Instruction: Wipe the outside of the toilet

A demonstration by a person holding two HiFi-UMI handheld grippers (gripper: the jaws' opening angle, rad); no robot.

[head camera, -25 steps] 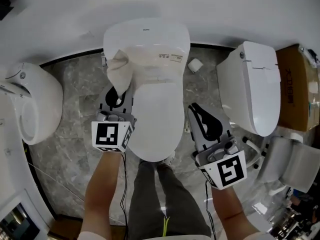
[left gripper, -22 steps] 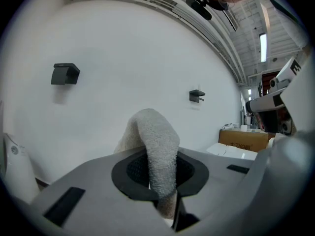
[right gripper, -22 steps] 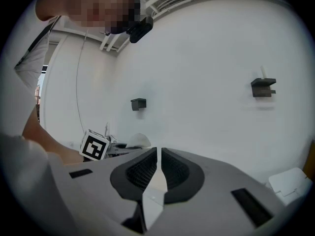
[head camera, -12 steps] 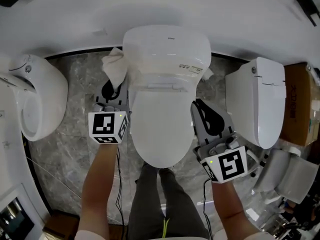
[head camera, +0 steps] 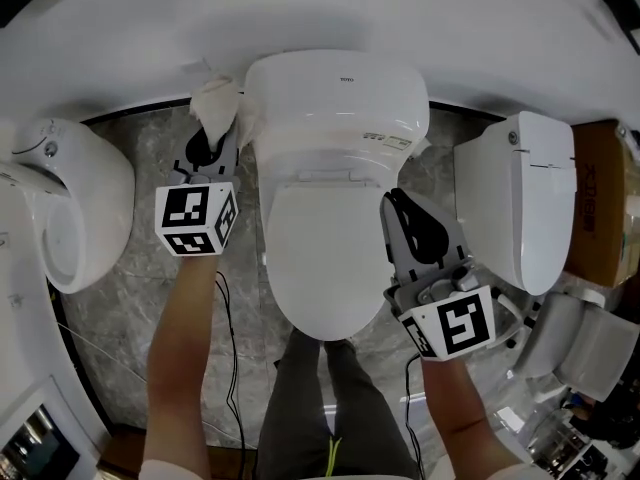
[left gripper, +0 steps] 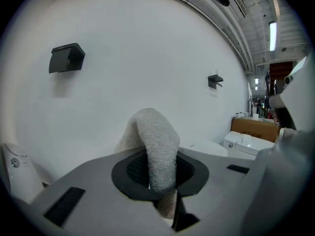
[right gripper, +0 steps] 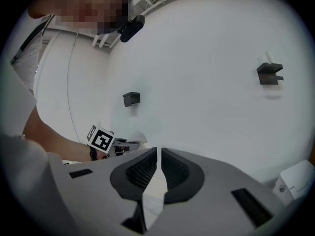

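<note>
The white toilet (head camera: 320,238) stands in the middle of the head view with its lid down and its tank (head camera: 335,93) against the wall. My left gripper (head camera: 206,130) is at the tank's left corner, shut on a beige cloth (head camera: 216,101) that bunches up against the tank's side. In the left gripper view the cloth (left gripper: 158,149) loops up out of the shut jaws of the left gripper (left gripper: 162,186). My right gripper (head camera: 400,204) hangs beside the bowl's right flank, shut with only a thin slit between its pads (right gripper: 145,173) and nothing held.
A second toilet (head camera: 60,203) sits at the left and a third (head camera: 515,198) at the right, with a cardboard box (head camera: 600,198) beyond it. The floor (head camera: 130,298) is grey marble. The person's legs (head camera: 320,398) stand before the bowl. Black brackets (left gripper: 66,58) hang on the wall.
My left gripper has moved away from me along the toilet's left side with the cloth, from beside the seat to the tank's left corner. The right gripper has barely moved.
</note>
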